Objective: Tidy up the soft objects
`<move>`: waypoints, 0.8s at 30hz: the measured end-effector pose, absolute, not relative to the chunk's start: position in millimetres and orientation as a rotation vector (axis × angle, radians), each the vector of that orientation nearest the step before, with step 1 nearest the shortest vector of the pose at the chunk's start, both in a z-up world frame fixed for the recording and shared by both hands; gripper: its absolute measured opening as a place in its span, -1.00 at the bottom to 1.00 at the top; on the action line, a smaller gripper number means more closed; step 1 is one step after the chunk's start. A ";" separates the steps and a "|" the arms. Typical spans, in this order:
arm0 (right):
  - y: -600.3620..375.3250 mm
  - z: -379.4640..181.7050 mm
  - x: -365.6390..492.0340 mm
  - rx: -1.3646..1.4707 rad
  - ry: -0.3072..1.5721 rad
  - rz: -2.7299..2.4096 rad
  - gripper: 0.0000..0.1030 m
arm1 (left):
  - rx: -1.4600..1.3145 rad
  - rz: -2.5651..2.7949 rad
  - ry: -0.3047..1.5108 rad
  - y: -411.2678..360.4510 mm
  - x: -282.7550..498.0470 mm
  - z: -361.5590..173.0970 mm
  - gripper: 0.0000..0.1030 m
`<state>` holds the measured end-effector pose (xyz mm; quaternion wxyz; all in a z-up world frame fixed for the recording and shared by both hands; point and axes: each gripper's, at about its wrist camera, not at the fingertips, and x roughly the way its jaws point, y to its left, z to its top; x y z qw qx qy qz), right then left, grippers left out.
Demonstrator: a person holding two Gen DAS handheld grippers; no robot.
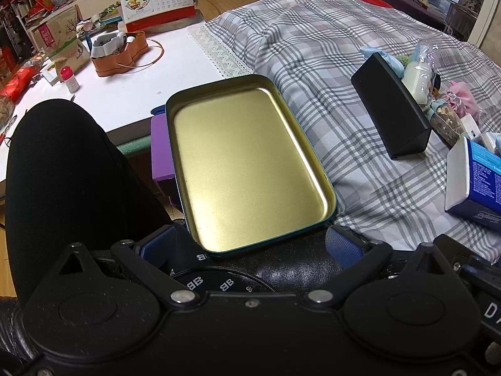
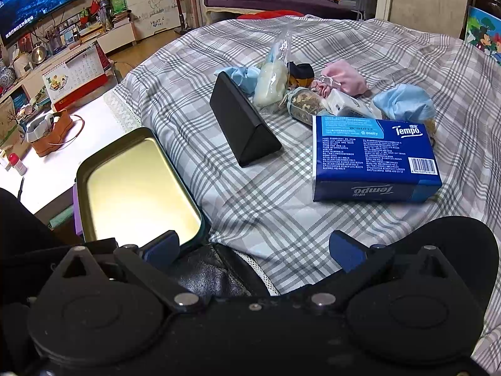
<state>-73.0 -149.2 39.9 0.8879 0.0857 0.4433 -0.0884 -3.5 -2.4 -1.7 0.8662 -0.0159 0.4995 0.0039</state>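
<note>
An empty gold-lined metal tin [image 1: 250,163] lies at the near left edge of the checked bed cover; it also shows in the right wrist view [image 2: 137,188]. A pile of soft items lies further right: a blue Tempo tissue pack [image 2: 372,156], pink pouches [image 2: 344,78], light blue cloths [image 2: 404,101], a clear bag with a white item [image 2: 271,86] and a sachet of dried bits [image 2: 305,105]. My left gripper [image 1: 250,246] is open and empty just before the tin. My right gripper [image 2: 255,249] is open and empty over the cover, short of the tissue pack.
A black triangular case [image 2: 241,125] lies between the tin and the pile. A white table [image 1: 131,87] to the left holds a brown leather organiser [image 1: 119,53], a desk calendar [image 1: 156,0] and a small red-capped bottle [image 1: 70,78]. A black-clad leg [image 1: 62,172] is at the near left.
</note>
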 end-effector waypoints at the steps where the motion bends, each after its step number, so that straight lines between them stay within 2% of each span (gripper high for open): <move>1: -149.6 40.0 -72.7 0.179 0.923 -0.183 0.98 | -0.033 0.007 1.047 -2.9 -3.4 -2.1 0.91; 24: -152.0 35.7 -70.3 0.191 0.942 -0.183 0.98 | -0.037 -0.002 1.067 -2.9 -2.0 -6.4 0.91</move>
